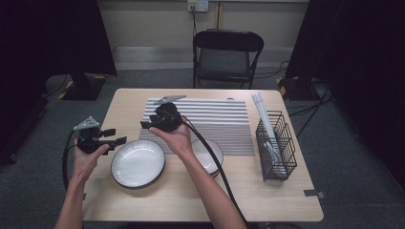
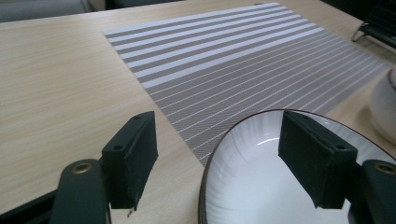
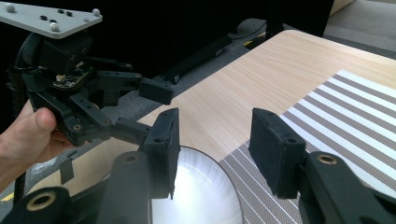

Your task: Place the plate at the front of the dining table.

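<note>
table (image 1: 143,200): big wooden top, sits under both tongs, nothing fancy
placemat (image 1: 224,124): striped, lies ahead of the left gripper and right under the right one; the plate's far edge overlaps its corner
rack (image 1: 275,145): black wire basket, way off to the right of both tongs
plate (image 1: 138,163): white with a dark rim, flat on the table, just right of the left gripper and below-left of the right one
bowl (image 1: 210,151): partly hidden behind the right forearm
left gripper (image 1: 116,136): jaws apart, holding nothing, straddling the plate's near rim without touching
right gripper (image 1: 145,123): also parted and empty, hovering over the plate's far edge
risk: looks like both tongs could go for the same rim, so they might bump or tip the plate
views: left gripper view shows the rim between the pads (image 2: 135,158); the high view doesn't
</note>
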Tool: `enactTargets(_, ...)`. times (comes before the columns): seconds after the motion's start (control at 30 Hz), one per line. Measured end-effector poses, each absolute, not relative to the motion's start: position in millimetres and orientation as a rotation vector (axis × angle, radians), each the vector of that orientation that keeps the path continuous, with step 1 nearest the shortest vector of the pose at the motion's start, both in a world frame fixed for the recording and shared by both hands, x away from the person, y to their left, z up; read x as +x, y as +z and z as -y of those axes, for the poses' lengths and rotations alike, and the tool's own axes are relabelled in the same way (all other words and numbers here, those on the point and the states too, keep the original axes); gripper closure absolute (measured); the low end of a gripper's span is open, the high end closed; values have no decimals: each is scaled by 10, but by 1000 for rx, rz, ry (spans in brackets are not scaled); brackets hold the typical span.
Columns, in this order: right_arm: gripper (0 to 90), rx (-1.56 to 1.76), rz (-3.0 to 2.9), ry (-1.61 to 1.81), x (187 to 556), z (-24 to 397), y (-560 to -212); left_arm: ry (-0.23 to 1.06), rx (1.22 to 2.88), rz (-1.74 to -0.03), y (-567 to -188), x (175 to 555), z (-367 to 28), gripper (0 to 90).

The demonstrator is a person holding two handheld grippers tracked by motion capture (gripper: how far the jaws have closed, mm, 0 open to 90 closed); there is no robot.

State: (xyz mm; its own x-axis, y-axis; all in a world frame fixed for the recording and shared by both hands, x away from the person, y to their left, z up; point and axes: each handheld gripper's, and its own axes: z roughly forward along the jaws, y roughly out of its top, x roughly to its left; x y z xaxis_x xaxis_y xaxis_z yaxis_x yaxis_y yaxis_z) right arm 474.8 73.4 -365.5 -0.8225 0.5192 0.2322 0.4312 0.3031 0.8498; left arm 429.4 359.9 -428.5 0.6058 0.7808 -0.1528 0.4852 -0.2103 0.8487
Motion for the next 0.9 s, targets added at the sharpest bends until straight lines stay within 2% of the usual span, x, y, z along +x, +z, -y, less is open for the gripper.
enactTargets(0.17, 541, 895, -2494, 1558, 4764, -846, -3678, 345, 1852, -1032, -4313, 4314, -3623, 296)
enactTargets(0.23, 545, 894, -2500, 1560, 4764, -871, -3685, 342, 1851, -1032, -4319, 4315, -3635, 357)
enactTargets(0.33, 570, 872, -2527, 1569, 4743, -953, -3709, 361, 1840, -1055, -4327, 4312, -3669, 369)
enactTargets(0.5, 622, 859, -2571, 1548, 4742, -1118, -3825, 361, 1805, -1061, -4339, 4291, -3744, 451)
enactTargets(0.57, 637, 849, -2583, 1535, 4734, -1162, -3874, 376, 1798, -1065, -4345, 4286, -3758, 511)
enactTargets(0.9, 671, 947, -2588, 1513, 4809, -1188, -4128, 344, 1843, -1080, -4465, 4305, -3756, 592)
